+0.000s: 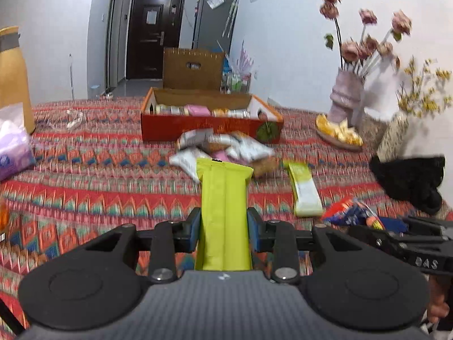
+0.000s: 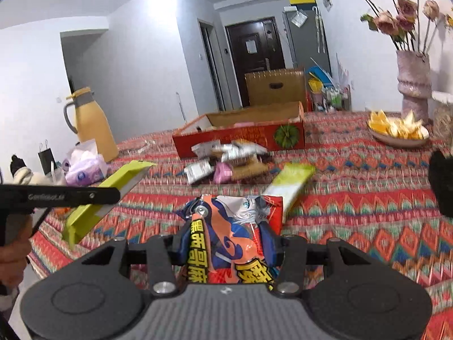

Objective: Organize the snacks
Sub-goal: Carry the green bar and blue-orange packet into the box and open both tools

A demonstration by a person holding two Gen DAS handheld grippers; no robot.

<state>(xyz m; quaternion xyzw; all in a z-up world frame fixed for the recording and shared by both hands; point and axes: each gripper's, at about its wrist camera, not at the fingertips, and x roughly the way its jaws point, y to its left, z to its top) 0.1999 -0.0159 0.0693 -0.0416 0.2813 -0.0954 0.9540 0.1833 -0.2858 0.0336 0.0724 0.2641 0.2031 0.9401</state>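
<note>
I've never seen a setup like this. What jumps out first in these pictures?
Each gripper clamps a snack: the left gripper a lime-green packet, the right gripper an orange-and-blue bag. Beyond them on the patterned cloth lies a loose snack pile before a half-filled red box.

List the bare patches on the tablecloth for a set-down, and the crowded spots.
Free: the cloth left of the red box, between the tissue pack and the loose snack pile; also the near strip under the left gripper. Crowded: in front of the box, around the lime packet on the cloth, and the right edge by the vase and plate.
</note>
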